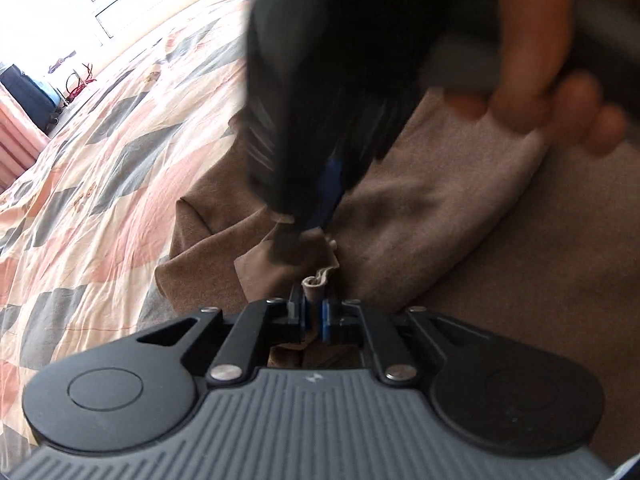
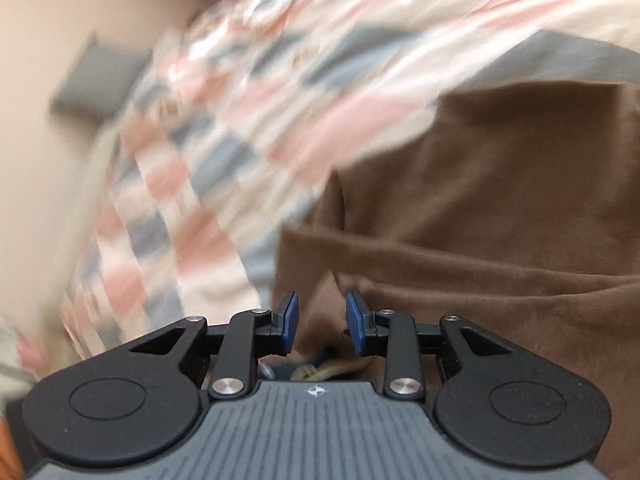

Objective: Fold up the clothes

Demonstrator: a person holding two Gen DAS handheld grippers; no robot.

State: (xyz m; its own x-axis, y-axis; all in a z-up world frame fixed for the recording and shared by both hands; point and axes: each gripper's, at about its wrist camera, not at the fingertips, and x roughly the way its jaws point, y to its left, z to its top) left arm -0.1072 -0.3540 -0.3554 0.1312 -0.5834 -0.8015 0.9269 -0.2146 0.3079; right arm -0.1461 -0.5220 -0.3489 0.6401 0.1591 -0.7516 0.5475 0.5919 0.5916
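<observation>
Patterned bedding [image 1: 100, 168] carries your brown garment [image 1: 500, 248], spread toward 3 o'clock. Your left gripper [image 1: 315, 300] pinches its edge; your right gripper [image 2: 322, 318] gapes around a loose corner. Pull now and that corner may slip, skewing the fold.

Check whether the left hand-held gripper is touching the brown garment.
Touching. The left wrist view shows the left hand-held gripper with its blue pads closed tight on a bunched fold of the brown garment, cloth poking out between them.
</observation>
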